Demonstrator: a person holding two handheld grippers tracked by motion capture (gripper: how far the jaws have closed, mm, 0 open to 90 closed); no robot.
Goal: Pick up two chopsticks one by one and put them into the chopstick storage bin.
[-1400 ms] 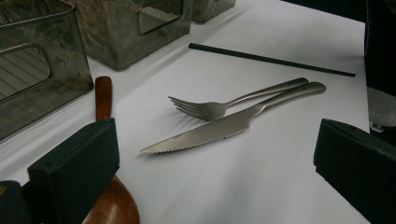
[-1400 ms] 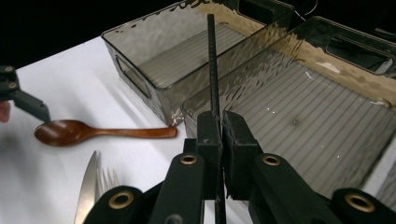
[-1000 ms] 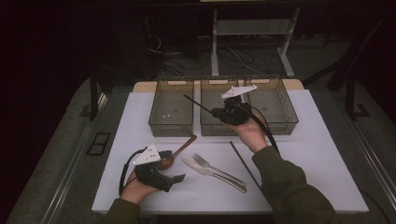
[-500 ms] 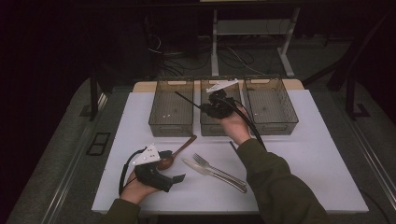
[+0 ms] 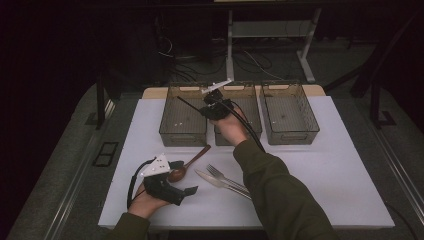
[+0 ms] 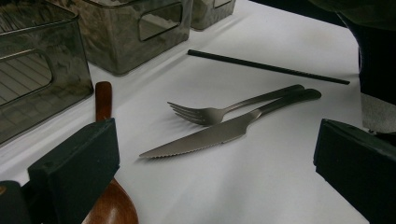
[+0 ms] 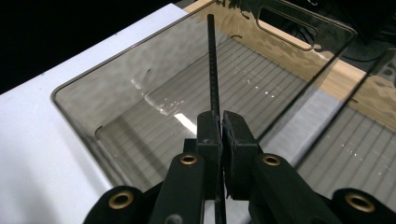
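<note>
My right gripper (image 5: 209, 106) is shut on a thin black chopstick (image 5: 189, 103), which slants out over the leftmost of three smoky clear bins (image 5: 172, 131). In the right gripper view the jaws (image 7: 222, 135) pinch the chopstick (image 7: 213, 70) above that bin's ribbed floor (image 7: 154, 135). At the front left my left gripper (image 5: 186, 177) rests open on the white mat, beside a wooden spoon (image 5: 189, 165). In the left gripper view its jaws (image 6: 215, 177) stand wide apart, with the spoon (image 6: 103, 98) by the left jaw and a fork (image 6: 224, 110) and knife (image 6: 205, 135) ahead.
A second black chopstick (image 6: 266, 67) lies on the mat beyond the fork. The middle bin (image 5: 250, 112) and right bin (image 5: 290, 115) stand in a row at the back of the white mat (image 5: 340, 170). Fork and knife (image 5: 225, 181) lie beside my right sleeve.
My right hand has carried the chopstick leftward, from over the middle bin to over the left bin. The left gripper has stayed put.
</note>
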